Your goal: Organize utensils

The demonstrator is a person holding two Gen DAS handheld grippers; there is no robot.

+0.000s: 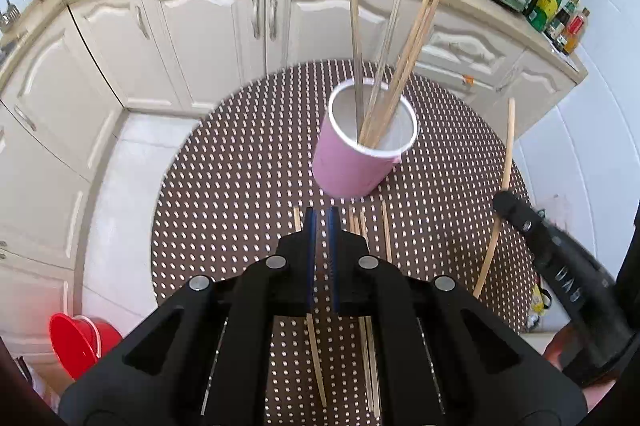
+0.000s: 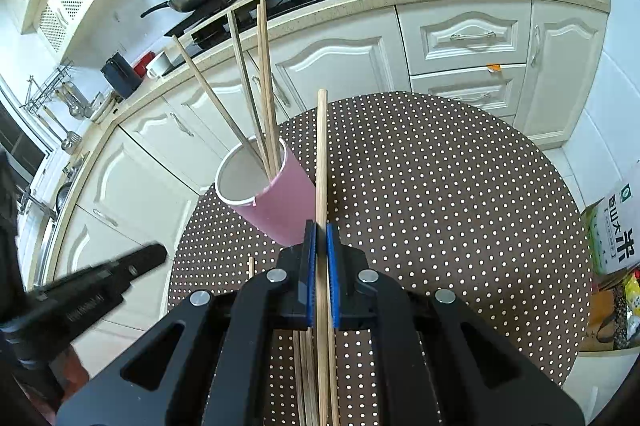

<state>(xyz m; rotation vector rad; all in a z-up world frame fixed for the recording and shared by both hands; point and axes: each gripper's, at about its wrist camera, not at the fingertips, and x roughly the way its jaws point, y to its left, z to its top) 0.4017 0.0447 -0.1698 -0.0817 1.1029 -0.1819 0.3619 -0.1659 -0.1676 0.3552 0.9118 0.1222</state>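
Chopstick (image 2: 321, 161) pinched in right gripper (image 2: 321, 226), beside cup (image 2: 280, 201).

Left gripper (image 1: 322, 214): black body, blue pads (image 1: 310, 246), jaws nearly together with only narrow gap, nothing between them, pointing forward and down, hovering low. Seen from right wrist view as blurred black shape at near left (image 2: 132, 266).

Right gripper (image 2: 321, 230): black body, blue pads (image 2: 333, 266) pressed on either side of single chopstick (image 2: 321, 161), stick running lengthwise between fingers and sticking out past tips. In left wrist view, at right (image 1: 508, 203), raised, tilted, blurred.
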